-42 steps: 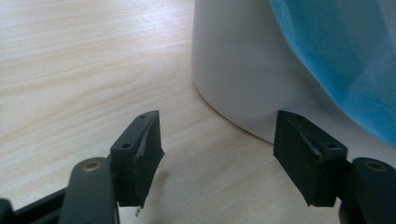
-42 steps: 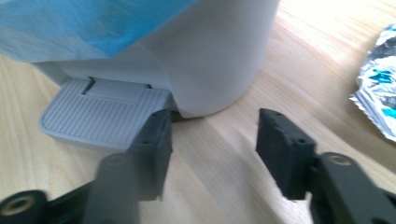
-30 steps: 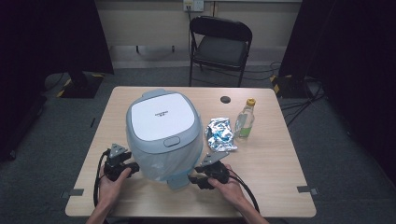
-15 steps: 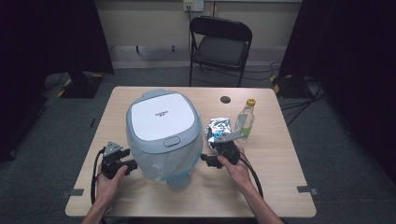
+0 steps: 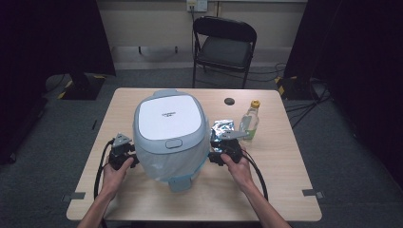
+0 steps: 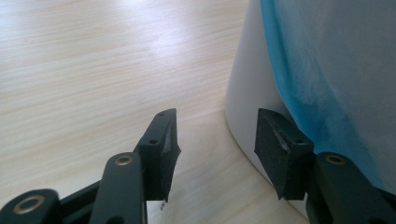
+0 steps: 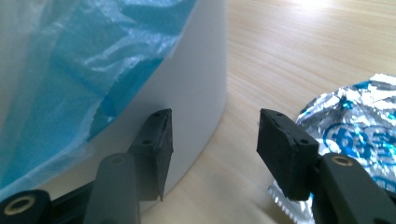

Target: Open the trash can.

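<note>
High view showed the lidded bin [image 5: 171, 135] standing mid-table, its blue liner bag [image 5: 164, 164] hanging out. Left gripper [image 5: 124, 156] and right gripper [image 5: 222, 154] flanked it, jaws spread and empty. It looked bulky, light and smooth-walled; the thin bag seemed likely to tear, so gripping low on both sides looked safest.

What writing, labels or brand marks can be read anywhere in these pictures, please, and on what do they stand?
Bin lid: a small dark mark at its middle, too small to read.
Foil wrapper: blue printed swirls, no legible word.
Bottle: a label too blurred to read.
No text can be quoted from any view.
</note>
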Tool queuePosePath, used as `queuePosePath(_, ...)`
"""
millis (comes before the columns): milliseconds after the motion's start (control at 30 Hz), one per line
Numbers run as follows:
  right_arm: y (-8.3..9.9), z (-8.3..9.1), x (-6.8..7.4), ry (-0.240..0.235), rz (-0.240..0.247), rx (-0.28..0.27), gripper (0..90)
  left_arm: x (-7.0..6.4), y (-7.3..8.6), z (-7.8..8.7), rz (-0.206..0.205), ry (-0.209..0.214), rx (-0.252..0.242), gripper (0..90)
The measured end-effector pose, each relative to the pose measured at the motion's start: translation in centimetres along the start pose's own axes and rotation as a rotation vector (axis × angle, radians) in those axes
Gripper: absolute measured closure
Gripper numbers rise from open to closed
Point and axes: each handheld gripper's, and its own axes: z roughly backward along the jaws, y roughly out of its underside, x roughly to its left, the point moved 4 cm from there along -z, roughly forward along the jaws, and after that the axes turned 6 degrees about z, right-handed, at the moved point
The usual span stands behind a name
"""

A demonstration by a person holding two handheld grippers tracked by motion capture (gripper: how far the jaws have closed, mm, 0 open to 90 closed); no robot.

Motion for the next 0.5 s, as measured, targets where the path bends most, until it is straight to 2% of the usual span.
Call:
queuePosePath(100, 0.4, 0.7, 0.6, -0.017, 0.001, -0.008, 47.4, 0.3, -0.6, -1.0, 0.037, 0.008, -0.026, 50.0)
queuePosePath(133, 0.4, 0.9, 1.1, -0.022, 0.018, -0.002, 45.4, 0.4, -0.8, -1.2, 0.05, 0.014, -0.033, 50.7)
queuePosePath(200, 0.5, 1.2, 1.4, -0.01, 0.043, 0.013, 38.8, 0.4, -1.1, -1.6, 0.036, 0.012, -0.04, 50.6)
queuePosePath(267, 0.6, 1.4, 1.2, -0.01, 0.043, 0.026, 27.1, 0.7, -1.2, -2.0, 0.045, 0.031, -0.046, 45.7)
queuePosePath(333, 0.7, 1.4, 0.7, 0.005, 0.028, 0.033, 27.1, 0.9, -1.2, -2.1, 0.049, 0.037, -0.045, 39.6)
queuePosePath(367, 0.7, 1.3, 0.4, 0.04, 0.03, 0.039, 29.6, 1.1, -1.2, -2.1, 0.064, 0.057, -0.031, 39.6)
queuePosePath(400, 0.6, 0.9, -1.0, 0.154, 0.046, 0.065, 30.4, 1.1, -1.3, -2.0, 0.045, 0.068, -0.027, 38.2)
queuePosePath(500, 0.2, 0.3, -2.0, 0.175, 0.021, 0.055, 29.8, 1.0, -1.8, -1.8, 0.017, 0.063, -0.022, 39.5)
